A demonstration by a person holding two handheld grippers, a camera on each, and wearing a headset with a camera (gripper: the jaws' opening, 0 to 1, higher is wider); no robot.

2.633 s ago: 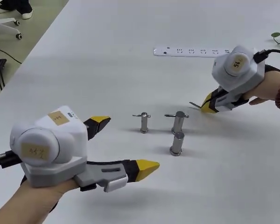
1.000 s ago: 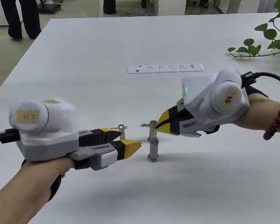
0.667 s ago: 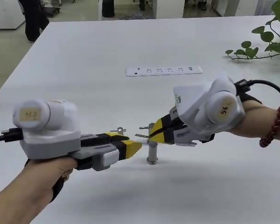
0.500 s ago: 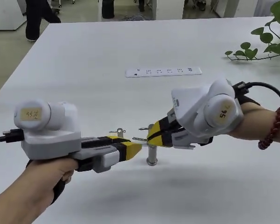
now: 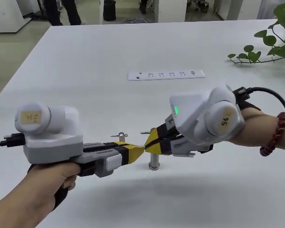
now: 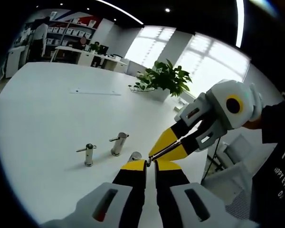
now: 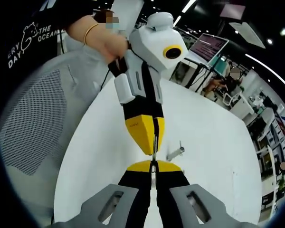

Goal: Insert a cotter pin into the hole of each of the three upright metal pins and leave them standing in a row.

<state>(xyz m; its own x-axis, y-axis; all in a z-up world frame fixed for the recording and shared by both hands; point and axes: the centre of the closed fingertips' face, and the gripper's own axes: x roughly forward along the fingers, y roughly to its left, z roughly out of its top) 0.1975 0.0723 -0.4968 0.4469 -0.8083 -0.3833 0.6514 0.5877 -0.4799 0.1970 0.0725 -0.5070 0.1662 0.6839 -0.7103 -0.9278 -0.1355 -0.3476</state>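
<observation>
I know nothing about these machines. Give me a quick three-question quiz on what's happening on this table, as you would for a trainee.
1. True or false: the right claw is open and empty.
2. How many upright metal pins already have their hole filled?
3. What lies at the far side of the table? A) power strip B) hammer C) cup
Key: 1 false, it is shut on a cotter pin, which the left claw also pinches. 2 two; the third shows none. 3 A.
</observation>
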